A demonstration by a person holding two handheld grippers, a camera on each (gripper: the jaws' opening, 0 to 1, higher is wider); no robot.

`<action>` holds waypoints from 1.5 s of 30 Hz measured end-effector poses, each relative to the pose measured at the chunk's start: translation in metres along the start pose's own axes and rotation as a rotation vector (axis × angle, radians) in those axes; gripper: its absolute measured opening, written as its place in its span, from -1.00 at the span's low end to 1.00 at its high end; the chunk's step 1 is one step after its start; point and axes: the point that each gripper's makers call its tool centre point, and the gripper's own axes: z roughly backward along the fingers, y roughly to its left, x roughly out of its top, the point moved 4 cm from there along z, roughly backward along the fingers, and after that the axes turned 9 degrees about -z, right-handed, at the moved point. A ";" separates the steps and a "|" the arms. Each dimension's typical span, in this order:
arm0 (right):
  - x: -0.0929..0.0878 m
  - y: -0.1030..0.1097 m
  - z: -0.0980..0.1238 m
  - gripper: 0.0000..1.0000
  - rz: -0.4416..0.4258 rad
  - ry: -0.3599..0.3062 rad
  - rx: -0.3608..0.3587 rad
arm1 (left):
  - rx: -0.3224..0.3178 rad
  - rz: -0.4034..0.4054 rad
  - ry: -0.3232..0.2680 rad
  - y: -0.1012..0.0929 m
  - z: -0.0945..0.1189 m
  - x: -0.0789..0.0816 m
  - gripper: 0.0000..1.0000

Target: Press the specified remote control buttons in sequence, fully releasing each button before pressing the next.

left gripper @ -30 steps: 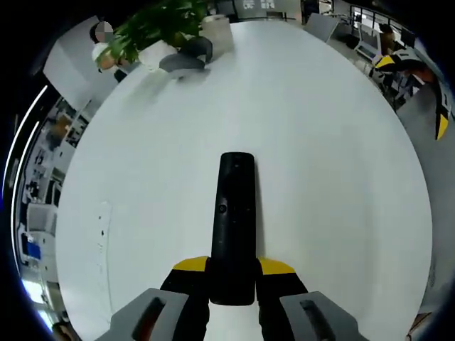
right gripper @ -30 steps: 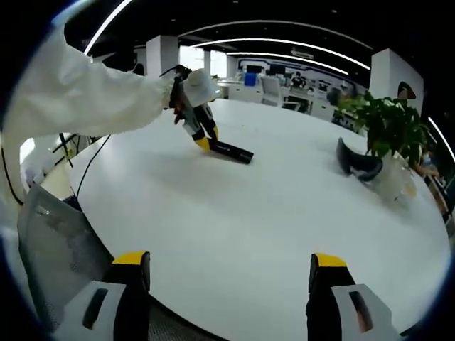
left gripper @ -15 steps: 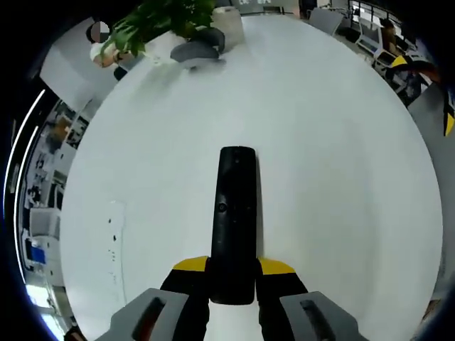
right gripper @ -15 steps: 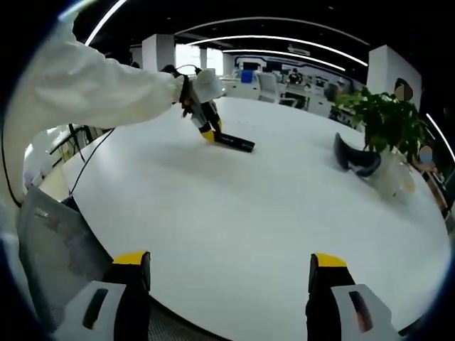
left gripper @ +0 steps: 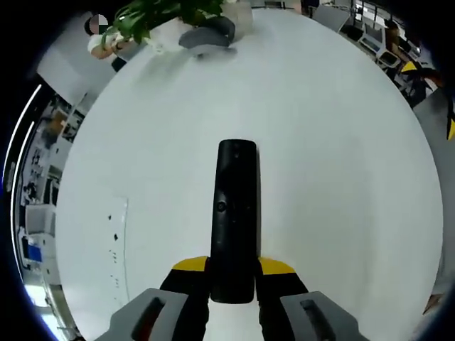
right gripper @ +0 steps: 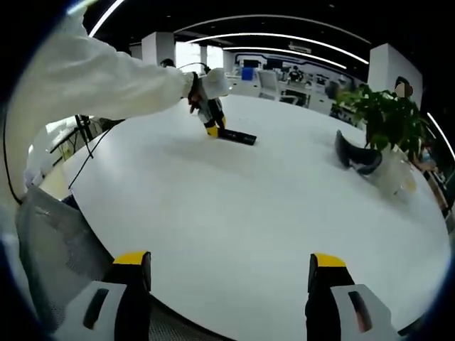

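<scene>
A long black remote control (left gripper: 234,213) points away from me in the left gripper view, its near end clamped between the yellow-tipped jaws of my left gripper (left gripper: 233,268), which is shut on it. The right gripper view shows the same remote (right gripper: 237,136) far across the white round table (right gripper: 249,213), held by the left gripper (right gripper: 212,128) in a white-sleeved hand. My right gripper (right gripper: 229,273) hovers open at the near table edge, nothing between its fingers.
A potted green plant (right gripper: 387,124) and a dark curved object (right gripper: 355,156) stand at the table's right side, seen also as the plant (left gripper: 160,14) and the dark object (left gripper: 207,35) in the left gripper view. A grey chair back (right gripper: 57,256) sits by the near edge. Office desks lie beyond.
The left gripper with the remote has shifted farther across the table, away from the right gripper. The right gripper has stayed put and open.
</scene>
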 end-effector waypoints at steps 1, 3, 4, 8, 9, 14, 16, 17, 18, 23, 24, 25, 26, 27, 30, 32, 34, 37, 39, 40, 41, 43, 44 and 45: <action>0.000 0.000 0.000 0.82 -0.001 -0.001 0.001 | -0.004 -0.011 -0.001 0.000 0.000 0.001 -0.51; 0.001 0.001 0.000 0.82 0.000 -0.006 0.004 | 0.014 0.039 0.002 0.000 0.000 -0.001 -0.51; 0.001 0.001 0.000 0.82 0.001 -0.008 0.004 | 0.006 0.076 0.002 -0.002 0.000 -0.001 -0.51; 0.002 0.000 0.001 0.83 0.001 -0.014 0.003 | 0.098 0.116 0.008 0.002 0.003 -0.004 -0.38; 0.003 0.001 0.001 0.83 0.001 -0.020 0.002 | 0.115 0.161 0.018 0.000 0.003 -0.005 -0.36; 0.005 0.000 0.003 0.86 0.001 -0.037 -0.001 | 0.182 0.215 0.026 -0.003 0.006 -0.005 -0.32; 0.005 0.000 0.003 0.87 0.003 -0.042 -0.004 | 0.215 0.261 0.030 -0.004 0.007 -0.007 -0.27; 0.006 0.000 0.003 0.88 0.003 -0.045 -0.006 | 0.212 0.285 0.035 -0.005 0.007 -0.008 -0.23; 0.006 0.000 0.003 0.89 0.005 -0.048 -0.010 | 0.243 0.345 0.053 -0.004 0.010 -0.011 -0.17; 0.006 0.000 0.003 0.91 0.010 -0.053 -0.010 | 0.336 0.492 0.007 -0.003 0.013 -0.016 0.04; 0.006 0.000 0.003 0.91 0.013 -0.052 -0.010 | 0.339 0.528 -0.013 -0.007 0.014 -0.016 0.10; 0.006 0.001 0.003 0.92 0.016 -0.052 -0.010 | 0.340 0.557 -0.029 -0.010 0.014 -0.016 0.16; 0.006 0.001 0.003 0.92 0.017 -0.055 -0.011 | 0.346 0.587 -0.047 -0.012 0.015 -0.015 0.23; 0.007 0.001 0.004 0.92 0.018 -0.060 -0.012 | 0.359 0.618 -0.071 -0.014 0.016 -0.014 0.27; 0.008 0.001 0.004 0.93 0.016 -0.065 -0.012 | 0.345 0.793 -0.175 -0.023 0.022 -0.008 0.39; 0.009 0.001 0.005 0.93 0.021 -0.070 -0.008 | 0.359 0.850 -0.212 -0.026 0.026 -0.007 0.48; 0.009 0.003 0.005 0.93 0.036 -0.074 -0.011 | 0.374 0.890 -0.233 -0.034 0.030 -0.009 0.49; 0.010 0.004 0.005 0.94 0.057 -0.079 -0.013 | 0.389 0.908 -0.250 -0.045 0.034 -0.012 0.57; 0.010 0.004 0.005 0.96 0.058 -0.085 -0.015 | 0.388 0.925 -0.258 -0.055 0.036 -0.013 0.67; 0.011 0.003 0.005 0.97 0.057 -0.090 -0.015 | 0.391 0.932 -0.262 -0.059 0.037 -0.013 0.70; 0.011 0.003 0.006 0.98 0.056 -0.093 -0.016 | 0.383 0.945 -0.271 -0.067 0.040 -0.014 0.71; 0.012 0.003 0.006 0.98 0.053 -0.095 -0.016 | 0.416 0.957 -0.301 -0.075 0.047 -0.014 0.73; 0.012 0.003 0.006 0.98 0.050 -0.101 -0.016 | 0.421 0.961 -0.305 -0.079 0.050 -0.015 0.74; 0.013 0.003 0.007 0.98 0.049 -0.105 -0.016 | 0.423 0.974 -0.314 -0.085 0.054 -0.016 0.76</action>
